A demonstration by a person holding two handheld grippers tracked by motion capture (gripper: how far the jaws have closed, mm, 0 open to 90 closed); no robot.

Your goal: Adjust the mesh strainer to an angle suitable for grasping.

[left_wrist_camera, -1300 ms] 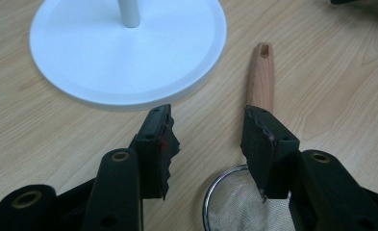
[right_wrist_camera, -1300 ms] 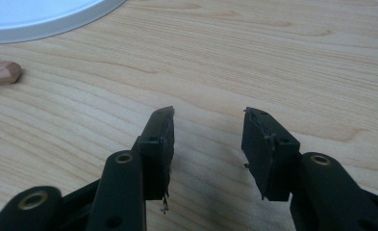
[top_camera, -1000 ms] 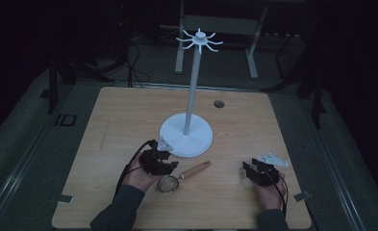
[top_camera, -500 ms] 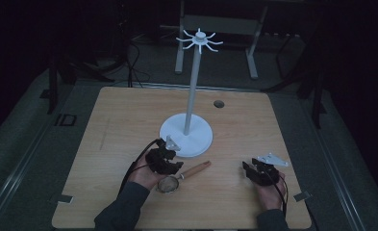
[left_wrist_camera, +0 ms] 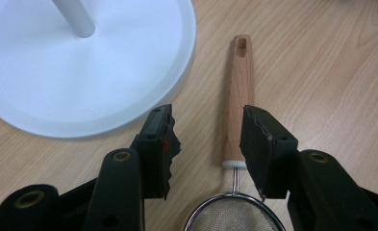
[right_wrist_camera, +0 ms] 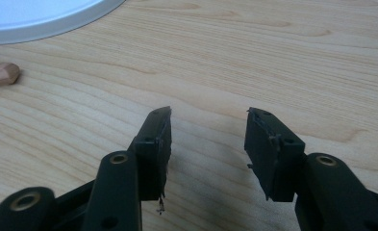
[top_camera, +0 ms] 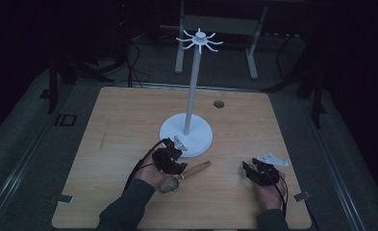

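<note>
Dim surroundings frame one light wooden table (top_camera: 129, 120), on which stands one white stand (top_camera: 186, 134): a round base, one upright pole and a crown of short hooks at the top. All places below are given relative to this stand.

One strainer (left_wrist_camera: 238, 96) lies on the table just beside the near edge of the stand's base, apart from it; its wooden handle, with one hanging hole at the far end, points away past the base rim, and its round wire-mesh bowl lies on the person's side.

Two grippers are in use, one per hand. The left gripper (top_camera: 170, 161) hovers at the near edge of the base, over the junction of handle and bowl. Its two black jaws stand spread, having just been closing a little; the handle lies between them, beside the right-hand jaw, with a clear gap to the other, and no pinch shows. The right gripper (top_camera: 258, 172) sits well apart from the stand, nearer the person, its two jaws spread over bare wood with nothing between them.

One small dark round spot (top_camera: 219, 103) marks the table beyond the stand.
</note>
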